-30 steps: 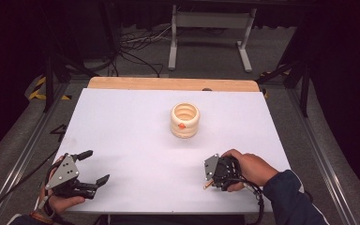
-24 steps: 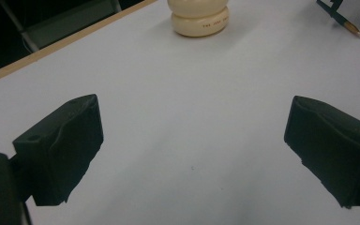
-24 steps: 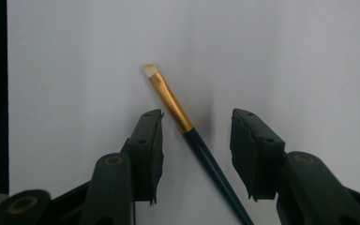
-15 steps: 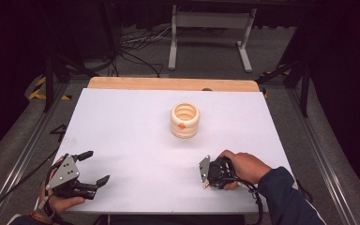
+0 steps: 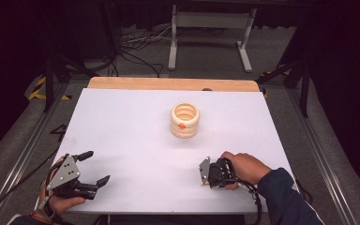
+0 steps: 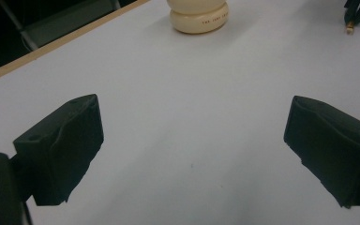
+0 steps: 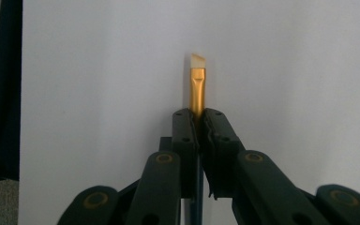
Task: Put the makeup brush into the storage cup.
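A small brush with a gold ferrule and a white slanted tip lies low over the white table, sticking out past my right gripper. Its jaws have just been closing and now press on the brush handle. In the high view that right gripper sits near the table's front right, held in a hand. A cream ribbed pot with an orange mark stands at the table's middle back, also in the left gripper view. My left gripper rests at the front left, its jaws wide apart with nothing between them.
A wooden strip borders the table's far edge. Beyond it on the floor are a grey metal stand and loose cables. Metal rails run along both sides of the table.
The right hand and its gripper have edged slightly left along the front of the table. The left gripper and the pot have kept still.
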